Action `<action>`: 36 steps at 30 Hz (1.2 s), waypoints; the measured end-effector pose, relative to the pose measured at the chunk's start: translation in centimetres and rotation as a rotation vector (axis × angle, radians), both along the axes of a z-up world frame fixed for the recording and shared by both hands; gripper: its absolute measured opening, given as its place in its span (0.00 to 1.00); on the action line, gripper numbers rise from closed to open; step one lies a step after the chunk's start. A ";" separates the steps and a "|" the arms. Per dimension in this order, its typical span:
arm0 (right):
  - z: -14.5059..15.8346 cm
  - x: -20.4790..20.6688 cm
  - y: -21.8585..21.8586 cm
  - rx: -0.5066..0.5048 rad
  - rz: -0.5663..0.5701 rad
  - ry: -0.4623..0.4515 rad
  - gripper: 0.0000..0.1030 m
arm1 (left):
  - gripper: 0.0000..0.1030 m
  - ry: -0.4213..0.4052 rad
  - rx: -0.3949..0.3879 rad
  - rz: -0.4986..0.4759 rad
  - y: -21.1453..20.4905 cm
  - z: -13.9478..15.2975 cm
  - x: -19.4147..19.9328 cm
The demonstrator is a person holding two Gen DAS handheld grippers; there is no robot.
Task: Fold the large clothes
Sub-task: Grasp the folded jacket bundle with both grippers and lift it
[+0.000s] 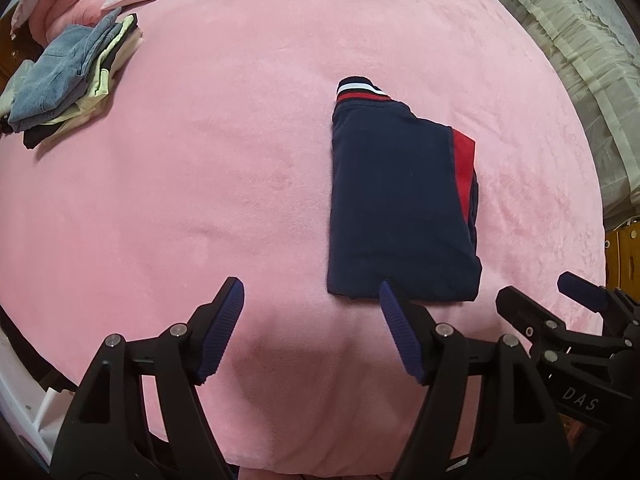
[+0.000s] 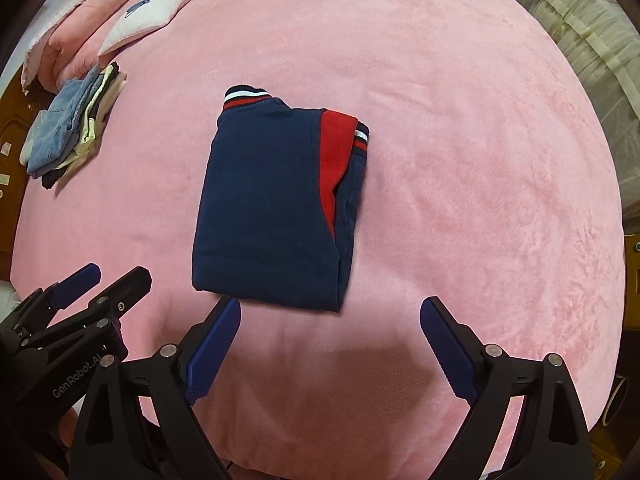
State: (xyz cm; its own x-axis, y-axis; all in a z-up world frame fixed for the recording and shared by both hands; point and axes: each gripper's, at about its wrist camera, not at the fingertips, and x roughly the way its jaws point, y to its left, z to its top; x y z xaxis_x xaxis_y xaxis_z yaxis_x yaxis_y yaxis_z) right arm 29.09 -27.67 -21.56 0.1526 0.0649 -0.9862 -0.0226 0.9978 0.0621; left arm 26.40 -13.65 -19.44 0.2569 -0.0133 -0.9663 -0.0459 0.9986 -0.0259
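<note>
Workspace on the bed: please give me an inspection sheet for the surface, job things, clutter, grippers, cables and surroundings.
Surface: pink blanket, soft, lightly creased.
Job's things: navy garment with red panel, folded into a rectangle, lying flat.
Clutter: stack of folded clothes, jeans on top; pillows behind it.
Grippers: left gripper open, empty; right gripper open, empty; both above the garment's near edge.
Cables: nothing seen.
Surroundings: pale curtain beside the bed; wooden furniture at the edge.
</note>
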 end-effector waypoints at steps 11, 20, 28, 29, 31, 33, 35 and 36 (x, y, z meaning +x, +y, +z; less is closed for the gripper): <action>-2.6 0.7 -2.0 0.145 -0.086 0.058 0.90 | 0.69 0.027 -0.082 -0.017 0.2 -1.8 1.5; -10.6 2.7 -5.9 0.551 -0.299 0.139 0.90 | 0.68 0.147 -0.238 -0.006 0.2 -7.2 5.5; -15.0 4.8 -6.3 0.633 -0.305 0.162 0.86 | 0.68 0.222 -0.513 0.086 1.5 -13.0 9.2; -15.1 4.9 -6.3 0.654 -0.309 0.151 0.84 | 0.68 0.218 -0.521 0.084 1.5 -13.3 9.3; -15.8 5.4 -6.4 0.680 -0.328 0.145 0.76 | 0.68 0.215 -0.546 0.079 1.6 -13.8 9.6; -16.6 5.7 -6.2 0.701 -0.334 0.149 0.75 | 0.69 0.216 -0.584 0.097 2.0 -14.4 9.7; -17.0 6.2 -6.0 0.729 -0.329 0.135 0.71 | 0.69 0.214 -0.623 0.109 2.4 -14.9 9.9; -17.1 6.4 -5.8 0.745 -0.328 0.126 0.64 | 0.68 0.211 -0.632 0.108 2.4 -15.1 9.9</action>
State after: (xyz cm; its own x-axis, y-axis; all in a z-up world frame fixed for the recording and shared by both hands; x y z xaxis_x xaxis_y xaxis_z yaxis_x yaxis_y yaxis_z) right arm 35.51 -33.52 -38.64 0.1690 0.6805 -0.7130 0.3144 0.6484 0.6934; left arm 36.29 -11.27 -34.58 0.0947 -0.5774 -0.8109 -0.2127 0.7840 -0.5831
